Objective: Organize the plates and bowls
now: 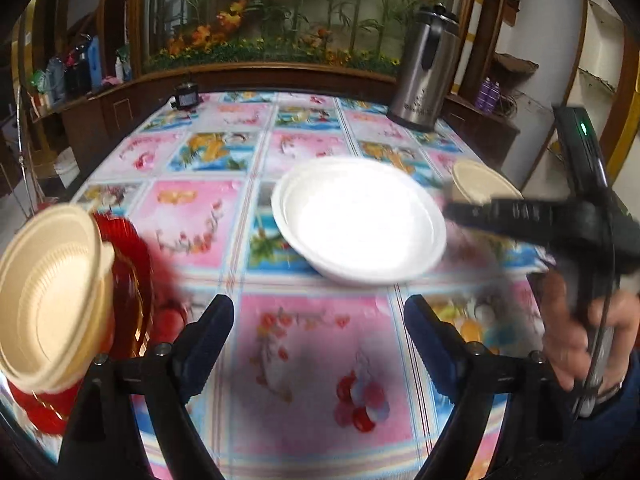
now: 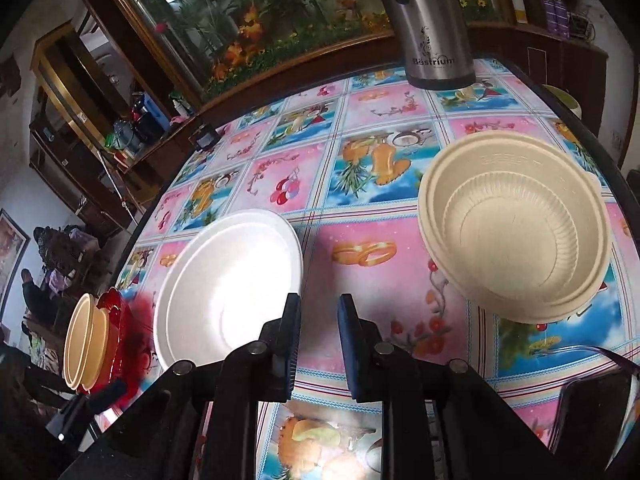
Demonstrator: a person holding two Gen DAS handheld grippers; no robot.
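Bowls and plates sit spread over my bench [image 1: 320, 360], which wears a cloth of pink and blue picture squares. Going left to right in my left wrist view: a beige bowl [image 1: 52, 300] stands at the far left edge, resting in a red plate [image 1: 128, 280] that shows behind and under it. Next comes my left gripper [image 1: 320, 344], its 2 blue-padded fingers [image 1: 208, 344] spread wide with nothing between them, hovering over bare cloth near the bench's front edge. Beyond it, about mid-bench, lies a white plate [image 1: 360, 220], glaring under the light. Just right of that plate I see the rim of a second bowl [image 1: 480, 184], partly hidden by my right gripper's black body, which my right hand [image 1: 580, 332] holds at the right edge, blurred. A steel flask [image 1: 424, 76] stands at the far right corner.

From my right wrist view, same order: the bowl [image 2: 86, 344] on the red plate [image 2: 116, 320] at the far left edge, the white plate [image 2: 228, 288] touching nothing, then my right gripper [image 2: 318, 344], its fingers parted by a narrow gap and holding nothing. The second bowl [image 2: 516, 224] sits well to its right, upright. The flask [image 2: 432, 24] is behind it.
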